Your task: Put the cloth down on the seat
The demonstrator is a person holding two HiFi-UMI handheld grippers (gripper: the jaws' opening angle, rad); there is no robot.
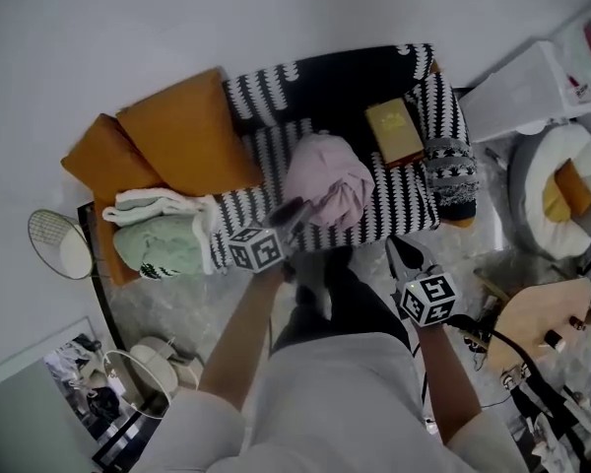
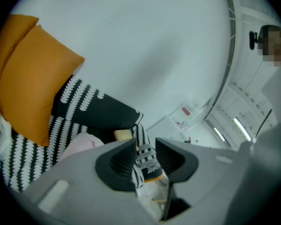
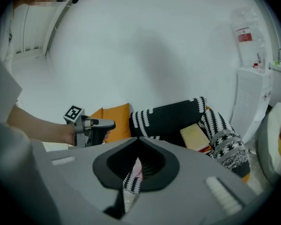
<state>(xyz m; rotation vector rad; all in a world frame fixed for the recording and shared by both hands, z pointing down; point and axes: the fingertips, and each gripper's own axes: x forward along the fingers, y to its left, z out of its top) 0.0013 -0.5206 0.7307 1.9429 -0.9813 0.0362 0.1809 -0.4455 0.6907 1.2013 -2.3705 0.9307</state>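
A crumpled pink cloth (image 1: 325,180) lies in a heap on the black-and-white patterned seat (image 1: 394,200) of a small sofa. My left gripper (image 1: 294,212) hovers at the cloth's near left edge. Its jaws stand apart with nothing between them; in the left gripper view (image 2: 145,144) the cloth (image 2: 79,144) shows low to their left. My right gripper (image 1: 394,244) hangs in front of the seat's near edge, right of the cloth. Its jaw tips meet (image 3: 139,139) and hold nothing. The left gripper (image 3: 111,124) also appears in the right gripper view.
Two orange cushions (image 1: 187,131) lean at the sofa's left. A yellow book (image 1: 394,131) rests on the seat's right, beside a patterned throw (image 1: 451,170) on the arm. Folded green and white cloths (image 1: 163,239) sit at the left end. A white unit (image 1: 527,87) and round bed (image 1: 566,180) stand right.
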